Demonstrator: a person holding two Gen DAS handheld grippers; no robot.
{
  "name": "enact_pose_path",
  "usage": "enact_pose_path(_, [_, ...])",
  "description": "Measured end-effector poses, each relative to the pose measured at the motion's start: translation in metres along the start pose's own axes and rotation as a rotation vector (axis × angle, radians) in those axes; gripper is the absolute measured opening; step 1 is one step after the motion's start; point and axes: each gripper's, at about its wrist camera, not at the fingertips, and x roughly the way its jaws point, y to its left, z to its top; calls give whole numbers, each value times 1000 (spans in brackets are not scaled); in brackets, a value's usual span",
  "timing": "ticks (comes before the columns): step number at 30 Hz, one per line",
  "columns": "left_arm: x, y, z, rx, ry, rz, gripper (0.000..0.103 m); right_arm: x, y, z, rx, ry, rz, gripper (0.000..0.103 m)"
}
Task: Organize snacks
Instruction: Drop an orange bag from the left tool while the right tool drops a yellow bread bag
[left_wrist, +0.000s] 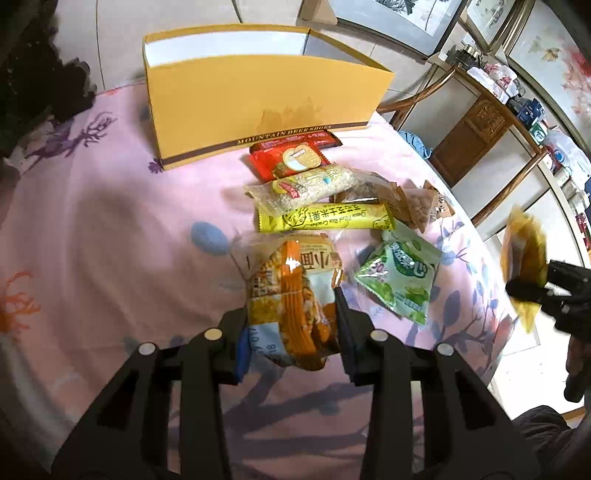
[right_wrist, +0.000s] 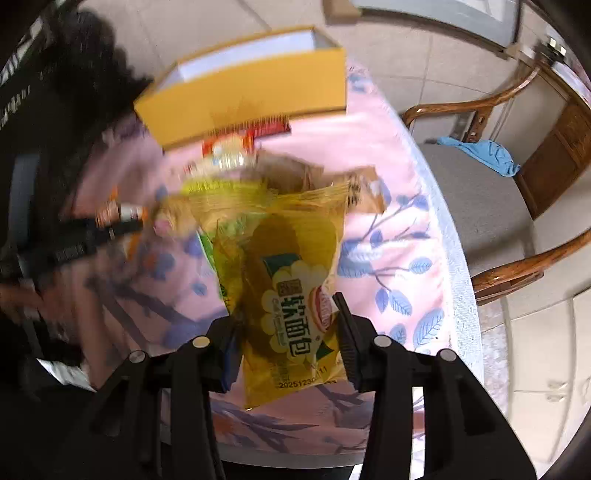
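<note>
Holding light, crinkly packs: our left gripper (left_wrist: 291, 328) is clamped on the orange pack (left_wrist: 291, 295), our right gripper (right_wrist: 288, 343) on the yellow bread pack (right_wrist: 288, 295); pinch gently mid-body, contents squash.

Box mouth: the yellow box (left_wrist: 258, 99) stands at the far side of the table, top open and facing up; its tall front wall blocks entry from the near side.
Front of box: a red packet (left_wrist: 291, 160) lies against the box foot, with more snacks heaped just nearer.
Left side: bare pink tablecloth (left_wrist: 92, 229) runs from the near edge to the box's left corner.
Right side: a green packet (left_wrist: 400, 280) and brown packets (left_wrist: 417, 206) lie near the table's right edge; a wooden chair (right_wrist: 491, 206) stands just beyond.
</note>
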Motion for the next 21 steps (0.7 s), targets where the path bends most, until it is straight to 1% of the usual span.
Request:
enact_pose_path(2, [-13, -4, 1, -5, -51, -13, 38, -10, 5, 17, 20, -66, 47, 45])
enact_pose_path(4, [-17, -2, 7, -45, -45, -20, 38, -20, 9, 33, 6, -115, 28, 45])
enact_pose_path(6, [-21, -4, 16, -67, -52, 4, 38, -24, 11, 54, 1, -175, 47, 45])
enact_pose_path(7, [-26, -5, 24, -61, -69, 32, 38, -31, 10, 62, -1, -201, 57, 45])
enact_pose_path(9, [-35, -6, 39, -50, -103, 104, 38, -37, 15, 86, -24, -289, 65, 45])
enact_pose_path(10, [-40, -6, 50, -52, -135, 166, 38, -39, 19, 99, -36, -329, 62, 45])
enact_pose_path(12, [-45, -6, 70, -56, -167, 283, 38, -41, 26, 130, -49, -387, 63, 45])
enact_pose_path(13, [-49, -5, 84, -50, -202, 320, 38, -40, 30, 145, -57, -402, 52, 45])
enact_pose_path(14, [-53, -3, 97, -51, -240, 342, 38, -37, 36, 159, -69, -413, 39, 45])
enact_pose_path(15, [-54, 0, 110, -58, -257, 360, 38, -31, 43, 178, -80, -428, 28, 45])
enact_pose_path(16, [-57, 6, 119, -73, -277, 358, 38, -23, 47, 192, -85, -433, 38, 45])
enact_pose_path(17, [-61, 13, 130, -99, -321, 343, 38, -16, 50, 205, -89, -437, 71, 45])
enact_pose_path(18, [-61, 18, 138, -113, -341, 336, 38, -6, 54, 223, -91, -433, 105, 45])
enact_pose_path(20, [-56, 28, 160, -120, -331, 335, 38, 9, 62, 246, -101, -411, 92, 45])
enact_pose_path(21, [-53, 30, 170, -90, -331, 342, 38, 17, 65, 257, -115, -405, 91, 45])
